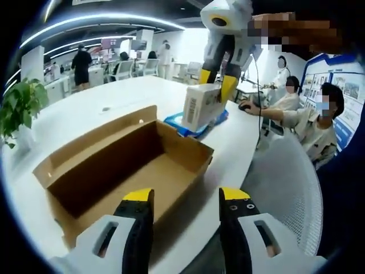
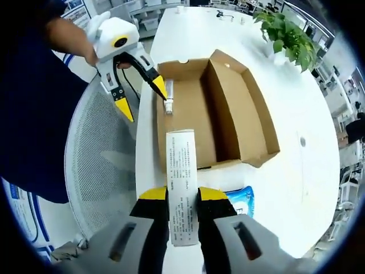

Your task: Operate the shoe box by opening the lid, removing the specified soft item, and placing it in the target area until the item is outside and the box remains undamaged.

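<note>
The right tongs [image 2: 182, 197] are closed tight on a flat white pack [image 2: 181, 182] with printed words on it. The pack is up in the air, out of the shoe box [image 2: 245, 108], and its long side sticks out past the yellow tips. It looks light and thin, and I think it may bend a bit, so a grip near its middle would keep it steady. Under it lies a blue and white bag [image 2: 242, 200] on the white bench [image 2: 319, 114].

The left tongs [image 1: 185, 197] are open wide and hold nothing. They hang just at the near edge of the box, by the bench edge.

Farther off, the box is open and looks empty, with its lid flap [image 1: 85, 145] folded back. It looks whole. Beyond it, people sit at the far side, and a green plant [image 1: 20, 108] stands off to one side.
</note>
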{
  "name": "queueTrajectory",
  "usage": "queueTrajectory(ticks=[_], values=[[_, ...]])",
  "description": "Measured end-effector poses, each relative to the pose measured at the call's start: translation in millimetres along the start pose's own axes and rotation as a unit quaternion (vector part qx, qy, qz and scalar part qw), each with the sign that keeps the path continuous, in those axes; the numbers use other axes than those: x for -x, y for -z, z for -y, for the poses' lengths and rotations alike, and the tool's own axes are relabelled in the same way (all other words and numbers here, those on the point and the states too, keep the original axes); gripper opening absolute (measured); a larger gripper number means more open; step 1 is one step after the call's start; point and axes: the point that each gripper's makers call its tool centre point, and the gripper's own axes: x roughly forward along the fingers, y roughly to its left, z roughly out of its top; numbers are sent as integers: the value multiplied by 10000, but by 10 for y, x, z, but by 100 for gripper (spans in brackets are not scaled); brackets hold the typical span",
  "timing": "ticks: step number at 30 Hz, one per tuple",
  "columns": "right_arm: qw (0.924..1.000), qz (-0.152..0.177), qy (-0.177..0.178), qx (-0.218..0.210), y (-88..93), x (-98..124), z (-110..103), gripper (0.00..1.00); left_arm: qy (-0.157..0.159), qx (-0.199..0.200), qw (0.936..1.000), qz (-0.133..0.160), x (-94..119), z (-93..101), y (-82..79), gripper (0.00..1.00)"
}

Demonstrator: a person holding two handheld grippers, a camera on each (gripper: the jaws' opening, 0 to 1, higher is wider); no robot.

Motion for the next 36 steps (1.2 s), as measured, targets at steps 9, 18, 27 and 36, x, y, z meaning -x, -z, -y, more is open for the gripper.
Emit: queueTrajectory(ticks=[9, 18, 27, 36], values=[[9999, -11, 17, -107, 355, 116, 6, 15, 156, -106, 9998, -53, -253, 221, -151, 45], [9997, 81, 54, -245, 772, 226, 85, 15, 344, -352, 9985, -254, -542, 497, -315, 45], [9989, 137, 118, -426, 1335, 364, 207, 15, 533, -675, 9946, -585, -875, 676, -549, 46], [9985, 100, 89, -527, 1851, 441, 313, 15, 716, -916, 9908, -696, -1339, 869, -857, 46]])
